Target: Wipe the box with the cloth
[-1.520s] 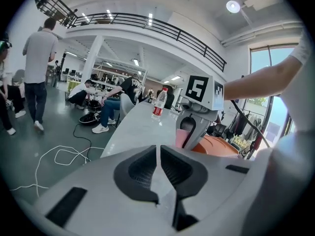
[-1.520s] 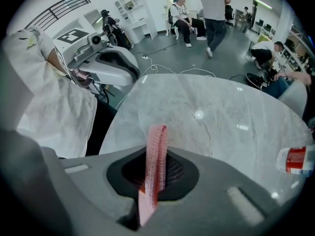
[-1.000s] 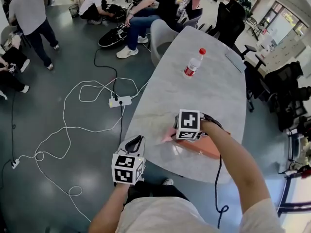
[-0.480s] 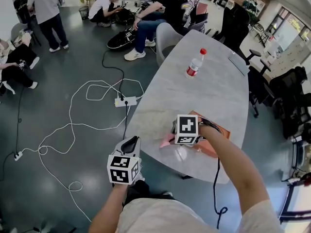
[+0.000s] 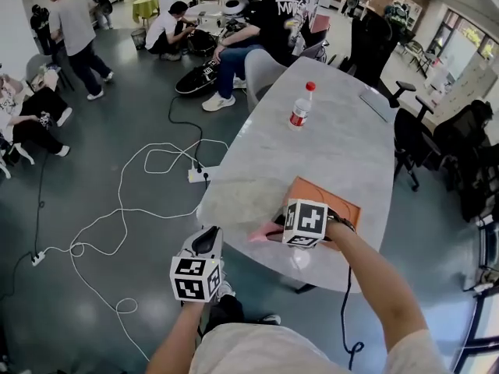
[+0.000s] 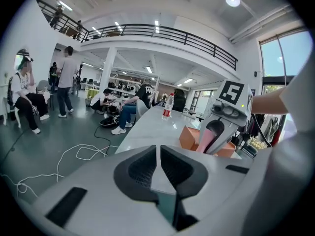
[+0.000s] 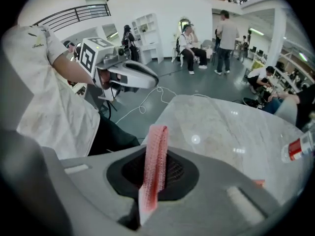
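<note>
Cloth [image 7: 153,156], pink and knobbly, is pinched as a narrow folded strip between the jaws of the right gripper [image 7: 153,181], which are clenched on it. Its free end stands up out of the jaws in the right gripper view. In the head view the right gripper [image 5: 292,226] is at the near left corner of the box [image 5: 331,201], and a pink tip of the cloth [image 5: 263,233] pokes out to its left. Whether the cloth touches the box cannot be made out. The box is orange and flat. It lies near the near end of a long pale marble table [image 5: 335,142], close to the edge facing the person. The left gripper view shows the same box [image 6: 189,135] on the table, with the cloth [image 6: 205,140] hanging in front of it from the other tool. The left gripper [image 6: 158,165] has its jaws pressed together with nothing between them. In the head view the left gripper [image 5: 204,252] is off the table, to the left of its near end and above the dark floor. A plastic bottle [image 5: 299,107] with a red cap and red label stands upright far along the table, well apart from the box. White cables [image 5: 117,209] loop across the floor to the left, and a power strip [image 5: 203,174] lies beside the table. Several people [image 5: 269,26] sit or stand beyond the table's far end.
</note>
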The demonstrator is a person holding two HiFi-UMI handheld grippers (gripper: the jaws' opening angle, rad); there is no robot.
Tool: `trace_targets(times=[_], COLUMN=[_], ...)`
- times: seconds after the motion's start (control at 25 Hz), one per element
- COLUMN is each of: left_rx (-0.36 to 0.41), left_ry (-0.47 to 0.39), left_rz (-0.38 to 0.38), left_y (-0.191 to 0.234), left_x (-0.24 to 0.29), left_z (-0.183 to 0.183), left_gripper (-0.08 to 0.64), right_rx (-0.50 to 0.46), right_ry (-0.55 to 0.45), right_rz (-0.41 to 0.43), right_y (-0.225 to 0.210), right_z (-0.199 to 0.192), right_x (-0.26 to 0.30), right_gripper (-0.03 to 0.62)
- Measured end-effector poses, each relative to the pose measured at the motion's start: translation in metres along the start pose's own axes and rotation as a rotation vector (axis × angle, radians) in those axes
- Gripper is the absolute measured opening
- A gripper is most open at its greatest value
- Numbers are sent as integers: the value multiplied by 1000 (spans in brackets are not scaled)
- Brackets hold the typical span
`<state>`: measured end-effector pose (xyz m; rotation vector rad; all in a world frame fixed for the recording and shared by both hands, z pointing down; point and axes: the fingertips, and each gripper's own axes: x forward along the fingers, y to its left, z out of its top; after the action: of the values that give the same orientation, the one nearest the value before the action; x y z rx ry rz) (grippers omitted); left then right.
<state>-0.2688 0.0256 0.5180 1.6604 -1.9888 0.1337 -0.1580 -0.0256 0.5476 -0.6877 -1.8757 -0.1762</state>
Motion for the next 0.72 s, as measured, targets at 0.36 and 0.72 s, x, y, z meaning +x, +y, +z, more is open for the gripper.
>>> trace_targets(times=[0.36,0.72], left_rx=[89,197], left_ry=[5,-1], left_rz=[-65,-177], left_y=[-71,-149], left_x=[9,31], left_z=[11,32], left_gripper=[29,29], right_rx=[183,397], right_ry=[-317,-549], right_rz=[-288,-614], right_y=[20,43], right_z=[-40,-103], right_x=[-74,-152], right_gripper=[14,14])
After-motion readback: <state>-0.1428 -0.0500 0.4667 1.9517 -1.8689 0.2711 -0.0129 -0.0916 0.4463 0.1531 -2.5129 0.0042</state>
